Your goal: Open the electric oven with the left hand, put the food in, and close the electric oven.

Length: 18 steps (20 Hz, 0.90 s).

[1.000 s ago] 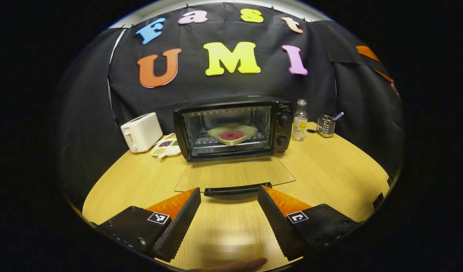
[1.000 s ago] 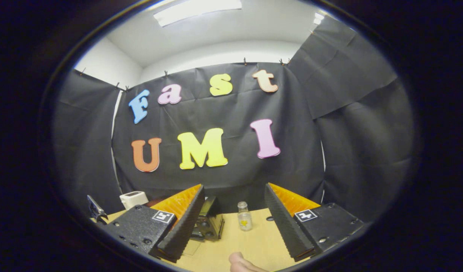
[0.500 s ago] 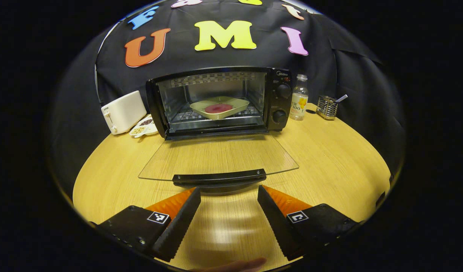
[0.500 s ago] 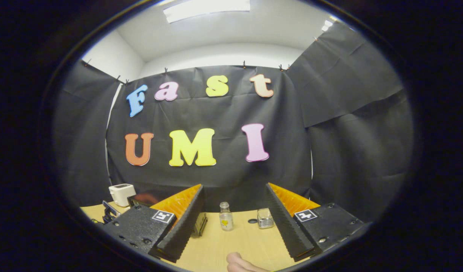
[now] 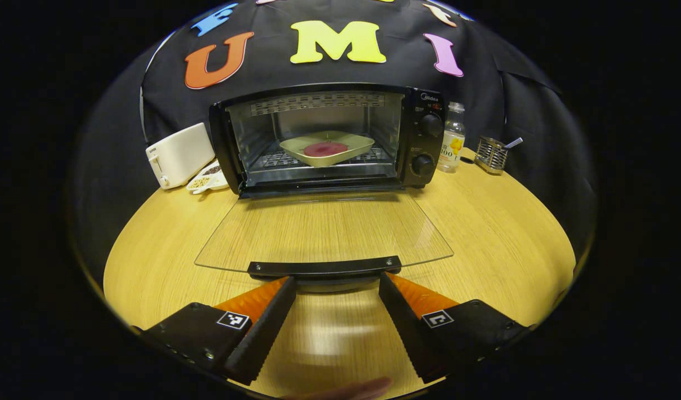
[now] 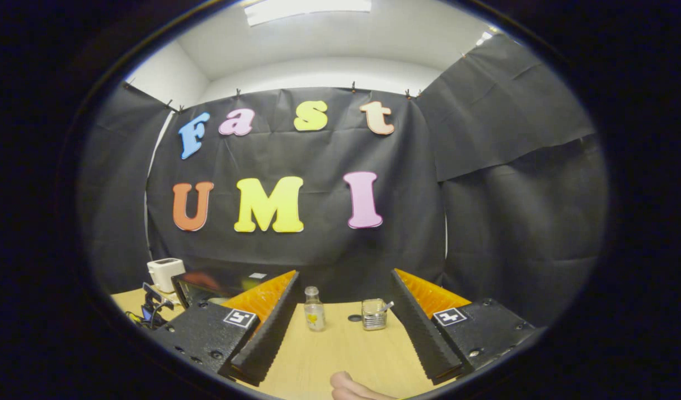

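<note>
The black electric oven stands at the back of the round wooden table with its glass door folded flat down toward me. Inside, on the wire rack, sits a pale tray holding a red round of food. My left gripper is open, its fingertips just short of the door's black handle, one on each side of its middle, touching nothing. My right gripper is open and empty, held above the table and pointing at the booth wall; the oven shows low on the left there.
A white toaster and a small dish of grains stand left of the oven. To its right are a clear bottle and a wire holder. A fingertip shows at the bottom of the right gripper view.
My left gripper has moved forward and tilted down, so the oven and the handle of its open door are closer. The right gripper view has swung right, the bottle sliding left between the fingers.
</note>
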Available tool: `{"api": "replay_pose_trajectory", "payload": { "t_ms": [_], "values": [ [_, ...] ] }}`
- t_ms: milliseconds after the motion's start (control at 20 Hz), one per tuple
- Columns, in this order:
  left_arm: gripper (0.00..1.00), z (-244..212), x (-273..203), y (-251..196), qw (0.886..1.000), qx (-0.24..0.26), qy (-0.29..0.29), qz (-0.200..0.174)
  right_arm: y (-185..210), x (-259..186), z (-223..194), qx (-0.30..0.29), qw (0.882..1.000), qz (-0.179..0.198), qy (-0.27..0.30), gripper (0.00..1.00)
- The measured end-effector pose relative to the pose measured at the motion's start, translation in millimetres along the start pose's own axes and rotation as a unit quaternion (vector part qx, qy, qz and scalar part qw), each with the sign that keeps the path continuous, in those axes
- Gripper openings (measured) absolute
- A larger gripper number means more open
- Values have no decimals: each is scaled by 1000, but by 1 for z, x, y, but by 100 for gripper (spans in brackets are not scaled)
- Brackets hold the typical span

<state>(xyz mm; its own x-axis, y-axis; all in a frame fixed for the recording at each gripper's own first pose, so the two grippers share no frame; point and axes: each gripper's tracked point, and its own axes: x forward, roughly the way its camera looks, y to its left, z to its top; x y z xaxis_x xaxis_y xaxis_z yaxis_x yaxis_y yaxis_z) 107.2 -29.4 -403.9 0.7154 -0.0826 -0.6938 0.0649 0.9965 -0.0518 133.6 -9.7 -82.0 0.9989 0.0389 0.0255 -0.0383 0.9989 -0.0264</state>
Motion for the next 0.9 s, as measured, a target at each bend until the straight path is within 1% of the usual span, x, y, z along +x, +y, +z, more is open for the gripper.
{"api": "replay_pose_trajectory", "payload": {
  "t_ms": [200,250,300,350,400,450,500,550,850,900],
  "values": [
    [97,3,-2,-1,1000,-5,4,5,-3,-6,0,8,1000,2,-4,96],
    [97,5,-4,-1,1000,-5,2,7,-4,-7,-2,10,1000,1,-4,100],
    [97,8,-6,-1,1000,-2,-4,9,-5,-7,-3,14,1000,1,-3,100],
    [97,13,-9,-1,1000,0,-13,12,-5,-8,-5,19,1000,0,0,96],
    [97,19,-10,-1,1000,2,-23,14,-7,-8,-7,26,1000,0,1,100],
    [97,23,-13,0,999,3,-29,15,-5,-10,-7,31,1000,2,1,96],
    [97,27,-13,0,999,3,-35,15,-4,-11,-10,34,999,4,4,100],
    [96,30,-15,0,999,1,-37,16,-5,-11,-12,35,999,2,6,96],
    [97,51,-22,1,998,5,-59,19,-3,-30,-9,36,999,-1,-1,96],
    [97,53,-23,2,998,4,-61,19,-2,-34,-8,37,999,-1,-3,100]
  ]
}}
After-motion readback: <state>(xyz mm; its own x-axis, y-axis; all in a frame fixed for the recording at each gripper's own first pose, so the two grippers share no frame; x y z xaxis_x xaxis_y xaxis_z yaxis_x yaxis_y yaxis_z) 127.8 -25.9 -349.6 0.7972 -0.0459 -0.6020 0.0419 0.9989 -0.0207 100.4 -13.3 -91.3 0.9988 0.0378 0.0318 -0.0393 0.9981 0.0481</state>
